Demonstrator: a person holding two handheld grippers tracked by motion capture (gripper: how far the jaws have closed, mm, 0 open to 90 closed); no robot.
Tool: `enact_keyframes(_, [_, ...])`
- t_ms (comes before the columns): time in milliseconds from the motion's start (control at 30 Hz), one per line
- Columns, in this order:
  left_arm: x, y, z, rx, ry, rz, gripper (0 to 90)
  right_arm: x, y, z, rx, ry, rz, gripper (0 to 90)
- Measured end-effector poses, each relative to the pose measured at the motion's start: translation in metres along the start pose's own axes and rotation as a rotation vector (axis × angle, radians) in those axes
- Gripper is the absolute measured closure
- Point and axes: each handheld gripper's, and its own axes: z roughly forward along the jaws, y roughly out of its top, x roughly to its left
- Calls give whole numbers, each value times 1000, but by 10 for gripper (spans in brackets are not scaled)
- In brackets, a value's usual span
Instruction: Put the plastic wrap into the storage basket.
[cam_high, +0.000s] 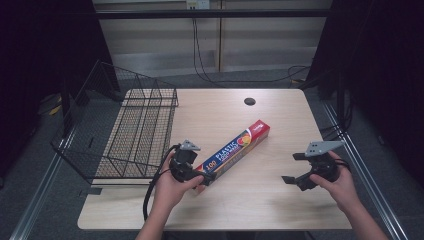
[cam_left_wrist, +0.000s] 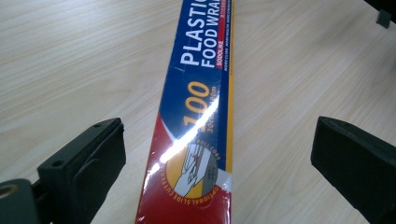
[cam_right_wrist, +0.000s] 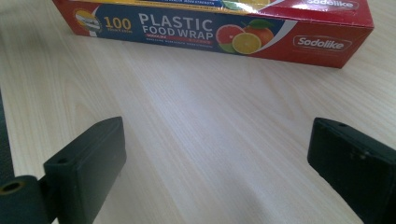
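The box lies mid-table, its long axis slanting from near-left to far-right. The left gripper sits at its near end, jaws apart with the box between them in the left gripper view, no pad touching yet. The right gripper waits well to the right, jaws apart over bare wood. Left is plainly nearer. Print reads "PLASTIC FOOD WRAP", "100" and "Sodolike". A wire basket stands left.
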Motion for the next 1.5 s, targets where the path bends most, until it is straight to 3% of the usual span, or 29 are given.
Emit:
enact_keyframes(167, [-5, 11, 7, -33, 10, -7, 36, 0, 2, -1, -11, -9, -16, 56])
enact_keyframes(433, [-5, 39, 17, 11, 7, -9, 36, -2, 3, 2, -11, -10, -17, 57])
enact_keyframes(733, [-1, 57, 31, 38, -4, -16, 41, -2, 4, 1, -15, -9, -20, 57])
enact_keyframes(833, [-1, 60, 34, 36, -17, -22, 47, -2, 3, 1, -17, -15, -22, 57])
enact_keyframes(867, [1, 63, 36, 58, -11, -6, 50, -2, 3, 1, -11, -14, -17, 57])
enact_keyframes(1000, [0, 67, 40, 38, -6, -19, 50, -3, 2, 1, -14, -12, -14, 57])
enact_keyframes(1500, [1, 83, 54, 86, -3, -7, 54, -1, 2, 2, -11, -16, -21, 58])
